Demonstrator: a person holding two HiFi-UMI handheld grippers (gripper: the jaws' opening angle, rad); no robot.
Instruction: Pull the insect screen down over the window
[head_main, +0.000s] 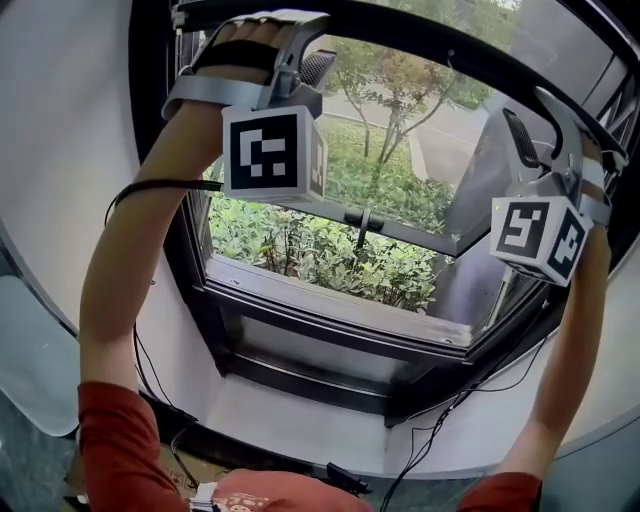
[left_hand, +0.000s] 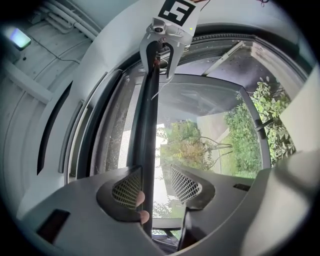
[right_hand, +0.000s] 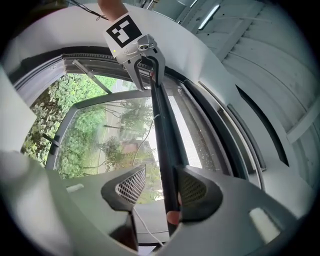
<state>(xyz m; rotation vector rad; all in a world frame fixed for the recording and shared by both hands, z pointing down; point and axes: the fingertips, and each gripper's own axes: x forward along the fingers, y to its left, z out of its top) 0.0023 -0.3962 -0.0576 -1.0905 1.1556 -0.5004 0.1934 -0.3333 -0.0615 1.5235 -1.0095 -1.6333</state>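
**Step in hand:** drawing the pull bar (head_main: 420, 40) of the insect screen downward. In the head view the bar lies at 12 o'clock, across the top of the window (head_main: 330, 310). Judged from this, nearly the whole opening is yet to be covered.

**Finger state**
- Left gripper (left_hand: 155, 182): fingers released. The bar passes between them and lies against the 9 o'clock finger, with a clear gap to the 3 o'clock finger.
- Right gripper (right_hand: 160, 187): fingers released. The bar passes between them against the 3 o'clock finger, with a gap at 9 o'clock.
- Neither pair clamps the bar; each only straddles it.

**Procedure**
1. Load the bar through the finger already touching it. Seat it deep between the fingers, not at the tips, so it cannot slip out.
2. Lower both hands at the same rate. A tilted bar is likely to bind in the side tracks.
3. Hold the grippers well apart, one toward each end of the bar, as they stand now.
4. Pull straight down along the frame, not inward toward the body.
5. If the bar slides along a finger, close the fingers on it before continuing.
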